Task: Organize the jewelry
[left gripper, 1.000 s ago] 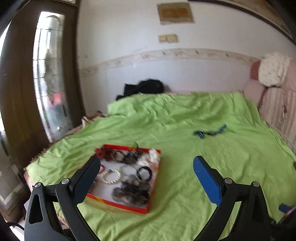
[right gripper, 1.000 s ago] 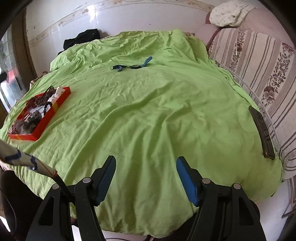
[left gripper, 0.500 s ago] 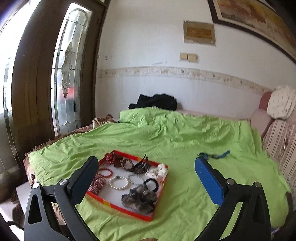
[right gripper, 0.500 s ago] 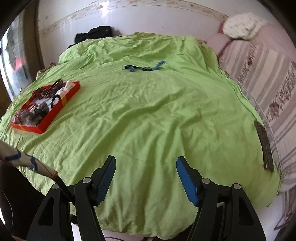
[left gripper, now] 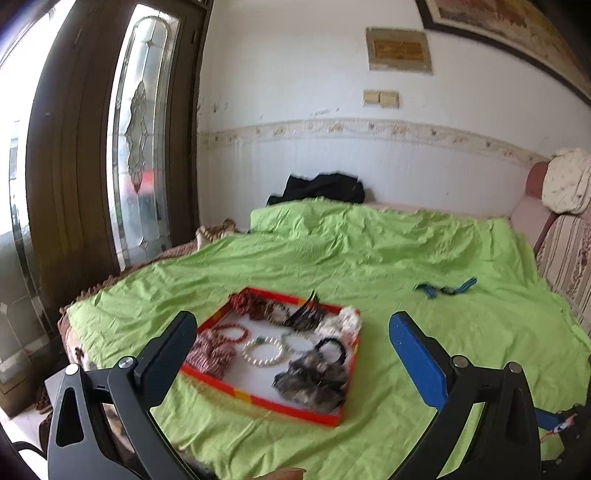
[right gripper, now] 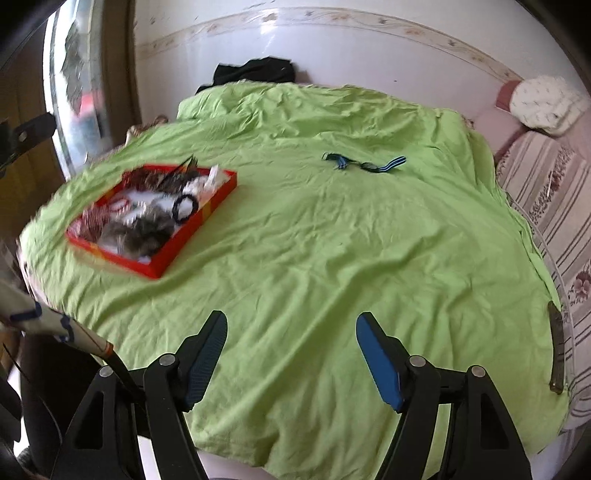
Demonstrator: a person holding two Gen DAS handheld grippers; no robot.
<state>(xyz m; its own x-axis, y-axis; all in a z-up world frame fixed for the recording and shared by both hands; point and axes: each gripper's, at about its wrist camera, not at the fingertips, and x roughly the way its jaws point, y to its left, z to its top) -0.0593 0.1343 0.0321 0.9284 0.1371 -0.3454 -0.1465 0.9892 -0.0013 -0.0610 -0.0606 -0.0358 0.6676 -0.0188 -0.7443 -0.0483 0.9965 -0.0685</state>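
1. Our left gripper (left gripper: 291, 343) hangs tilted slightly downward, its jaws spread wide with nothing between the pads
2. Our right gripper (right gripper: 290, 354) points more steeply downward, jaws apart and empty; they have just been opening a little further
3. Neither gripper touches anything

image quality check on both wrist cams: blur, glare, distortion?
Left wrist: the red tray and its jewelry are slightly motion-smeared, the window is blown out at far left, and fisheye bends the wall border. Right wrist: the tray's near edge is smeared, there is glare on the white wall, and the green sheet stays fairly sharp.
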